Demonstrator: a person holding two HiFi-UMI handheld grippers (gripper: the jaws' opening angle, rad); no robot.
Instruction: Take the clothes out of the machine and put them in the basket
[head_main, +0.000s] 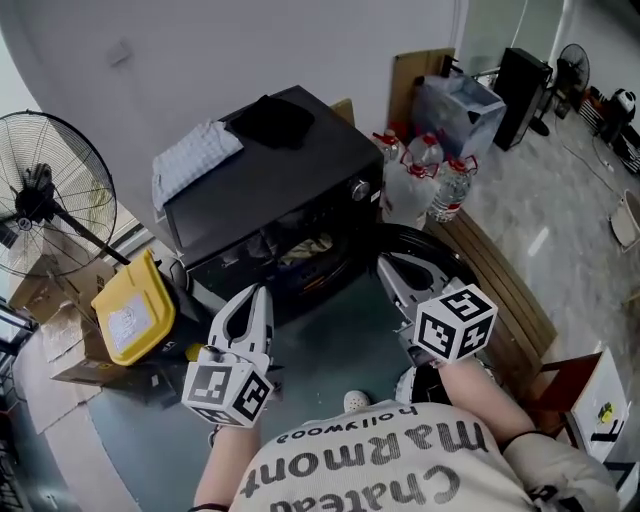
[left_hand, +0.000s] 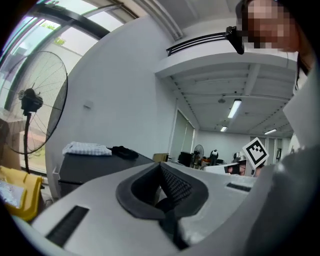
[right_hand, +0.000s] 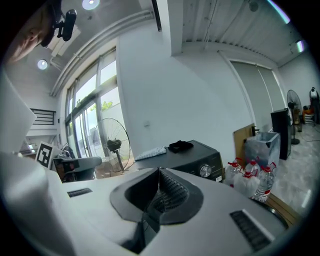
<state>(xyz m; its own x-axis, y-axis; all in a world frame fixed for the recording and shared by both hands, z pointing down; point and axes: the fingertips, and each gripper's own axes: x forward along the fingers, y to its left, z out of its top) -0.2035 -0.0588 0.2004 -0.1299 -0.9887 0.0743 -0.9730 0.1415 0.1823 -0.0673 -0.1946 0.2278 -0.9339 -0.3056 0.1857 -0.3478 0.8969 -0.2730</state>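
Front and centre of the floor: machine (head_main: 270, 190), dark, its round door (head_main: 445, 245) swung open at the right.

- Clothes (head_main: 305, 250): pale bundle lying in the drum mouth, none taken out yet. I judge the task barely begun.
- Left fingers (head_main: 258, 295): pressed together, pinching nothing, short of the opening.
- Right fingers (head_main: 390, 268): pressed together, empty, close above the open door.
- Basket: I cannot make one out in any view.
- Checked cloth (head_main: 195, 155) and black garment (head_main: 272, 120): lying on the machine's top, apart from the load.
- Water bottles (head_main: 432, 180): standing just beside the machine's right flank.

Hazards, as I judge them:
1. If I reach in with fingers pressed together, I only shove the bundle deeper. They must spread first.
2. My right fingers could strike the door, being so near it.
3. A tangled bundle may snag on the drum rim, or trail and drop onto the floor.
4. With no basket in sight, I risk carrying a garment with nowhere to set it.
5. A wide swing to the right could topple the bottles.
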